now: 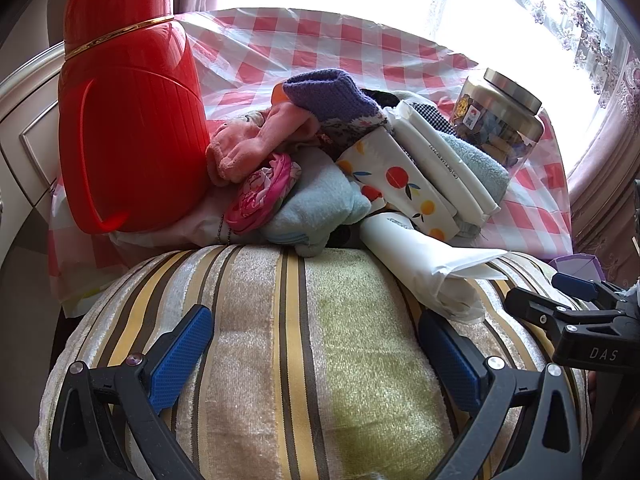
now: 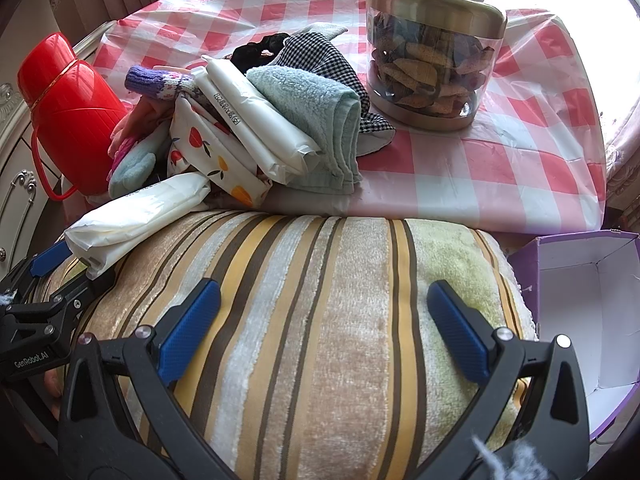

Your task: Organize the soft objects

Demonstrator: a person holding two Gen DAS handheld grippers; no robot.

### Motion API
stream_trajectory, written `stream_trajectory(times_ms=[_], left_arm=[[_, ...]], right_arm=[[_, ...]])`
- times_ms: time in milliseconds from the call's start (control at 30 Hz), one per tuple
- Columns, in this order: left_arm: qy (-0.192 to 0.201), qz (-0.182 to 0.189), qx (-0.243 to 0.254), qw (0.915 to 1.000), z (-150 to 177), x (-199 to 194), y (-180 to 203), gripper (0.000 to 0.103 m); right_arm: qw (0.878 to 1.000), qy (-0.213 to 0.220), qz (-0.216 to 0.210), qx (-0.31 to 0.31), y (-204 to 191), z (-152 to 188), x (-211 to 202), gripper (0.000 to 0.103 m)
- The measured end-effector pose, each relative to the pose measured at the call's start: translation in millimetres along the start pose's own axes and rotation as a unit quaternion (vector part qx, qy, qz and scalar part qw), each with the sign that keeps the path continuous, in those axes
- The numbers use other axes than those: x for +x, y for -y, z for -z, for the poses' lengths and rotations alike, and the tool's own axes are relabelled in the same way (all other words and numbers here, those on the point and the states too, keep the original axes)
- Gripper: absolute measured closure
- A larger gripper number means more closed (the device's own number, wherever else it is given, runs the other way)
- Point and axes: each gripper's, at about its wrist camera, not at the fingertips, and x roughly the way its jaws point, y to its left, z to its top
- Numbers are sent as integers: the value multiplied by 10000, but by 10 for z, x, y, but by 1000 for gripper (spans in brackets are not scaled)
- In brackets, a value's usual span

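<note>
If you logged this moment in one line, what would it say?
left gripper: open over striped cushion | right gripper: open over cushion | pile of cloths: on table, untouched | purple box: empty

Flask (image 1: 128, 128) top cropped, jar (image 2: 432, 52) lid cropped, jar contents perhaps snacks

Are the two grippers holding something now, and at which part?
Both the left gripper and right gripper stand open over the striped cushion, fingers spread on its top; neither clamps it.

Left gripper (image 1: 316, 344), right gripper (image 2: 324, 312): black frames, blue textured pads (image 2: 188, 332), silver screws, "GenRobot.AI" and "DAS" lettering
</note>
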Motion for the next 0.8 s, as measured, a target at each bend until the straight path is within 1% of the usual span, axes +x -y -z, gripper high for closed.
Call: stream_trajectory(times_ms=[800], left_arm=[[2, -10, 2, 10000, -2, -2, 11, 0]], right_arm=[[10000, 28, -11, 7, 11, 36, 3, 0]])
